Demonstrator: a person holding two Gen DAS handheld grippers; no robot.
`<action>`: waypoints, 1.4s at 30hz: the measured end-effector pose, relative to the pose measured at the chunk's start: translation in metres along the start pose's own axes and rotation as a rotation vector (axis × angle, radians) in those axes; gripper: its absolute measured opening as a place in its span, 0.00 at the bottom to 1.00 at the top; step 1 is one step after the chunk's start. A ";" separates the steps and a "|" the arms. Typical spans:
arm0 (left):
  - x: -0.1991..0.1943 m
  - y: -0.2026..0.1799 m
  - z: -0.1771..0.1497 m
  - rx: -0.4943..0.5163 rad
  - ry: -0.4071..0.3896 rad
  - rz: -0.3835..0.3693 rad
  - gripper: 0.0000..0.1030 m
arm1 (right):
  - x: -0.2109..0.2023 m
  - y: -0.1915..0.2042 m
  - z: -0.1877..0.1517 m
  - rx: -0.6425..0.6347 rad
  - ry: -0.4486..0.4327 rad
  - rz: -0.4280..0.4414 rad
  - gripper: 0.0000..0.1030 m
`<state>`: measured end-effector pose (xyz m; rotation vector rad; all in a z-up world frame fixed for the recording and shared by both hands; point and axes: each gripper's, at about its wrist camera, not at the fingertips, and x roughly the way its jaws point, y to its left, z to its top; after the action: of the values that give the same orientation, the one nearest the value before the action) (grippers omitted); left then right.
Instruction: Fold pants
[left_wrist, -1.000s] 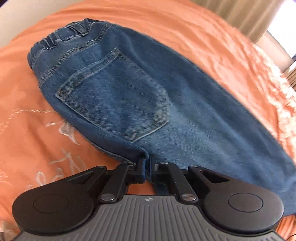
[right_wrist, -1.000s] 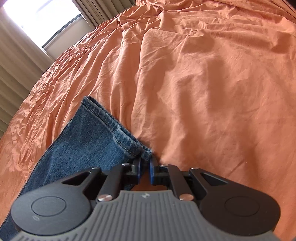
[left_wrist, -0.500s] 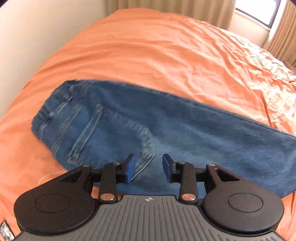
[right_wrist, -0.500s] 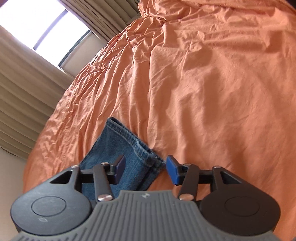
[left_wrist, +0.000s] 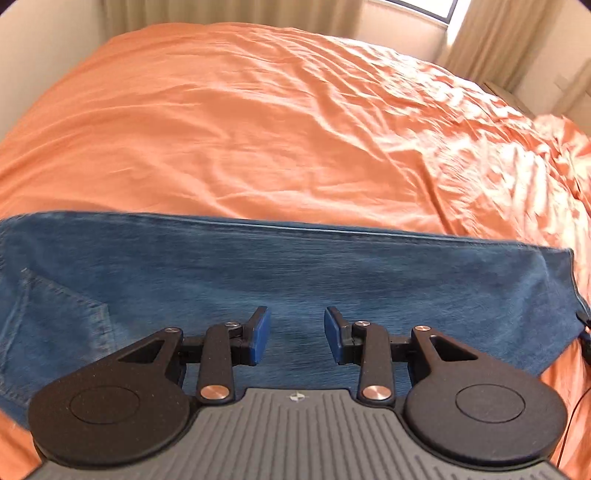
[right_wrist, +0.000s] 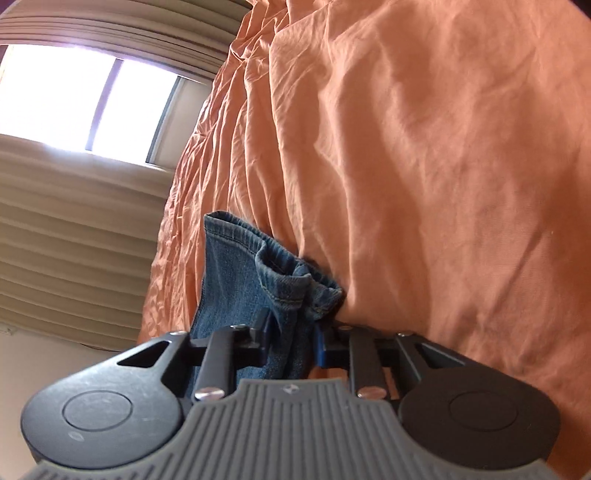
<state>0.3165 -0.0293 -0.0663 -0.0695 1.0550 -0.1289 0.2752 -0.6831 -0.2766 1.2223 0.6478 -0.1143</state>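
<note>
Blue denim pants (left_wrist: 332, 280) are laid flat across the near part of the bed (left_wrist: 258, 129), folded lengthwise w/ legs stacked. In the left wrist view they run as a long band from left edge to right; a back pocket (left_wrist: 55, 314) is seen at lower left, and the leg hem (left_wrist: 570, 280) at far right. The bed is covered w/ a wrinkled orange sheet, which fills most of both views.

The left gripper (left_wrist: 297, 338) is seen above the mid-leg region; jaws are held wide apart, nothing between them, only denim behind the gap. Blue pads (left_wrist: 258, 336) are visible on the inner faces. Whether the fingers touch the fabric cannot be told.

In the right wrist view the right gripper (right_wrist: 291, 349) is closed onto the hem end of the pants (right_wrist: 236, 288); bunched denim is pinched between the jaws, gap narrow, filled w/ cloth. The hem cuff (right_wrist: 291, 277) is crumpled and folded over just ahead of the fingertips, w/ stitching visible, and sits against the sheet (right_wrist: 443, 166).

A window (right_wrist: 85, 107) w/ bright light is seen at upper left of the right view, w/ beige curtains (right_wrist: 74, 221) below and beside it. Curtains (left_wrist: 495, 33) and a wall are also seen past the far bed edge in the left view. Left view is slightly blurred.
</note>
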 end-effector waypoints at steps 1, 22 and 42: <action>0.007 -0.009 0.002 0.026 0.007 -0.013 0.39 | -0.006 0.002 0.002 -0.024 -0.010 0.001 0.03; 0.170 -0.132 0.055 0.158 0.080 -0.142 0.06 | 0.007 0.044 0.007 -0.279 0.025 -0.114 0.01; 0.099 -0.174 -0.031 0.277 0.093 -0.138 0.07 | 0.018 0.054 0.006 -0.278 0.031 -0.160 0.01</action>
<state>0.3254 -0.2154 -0.1461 0.1159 1.1160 -0.4051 0.3154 -0.6643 -0.2397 0.9062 0.7617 -0.1344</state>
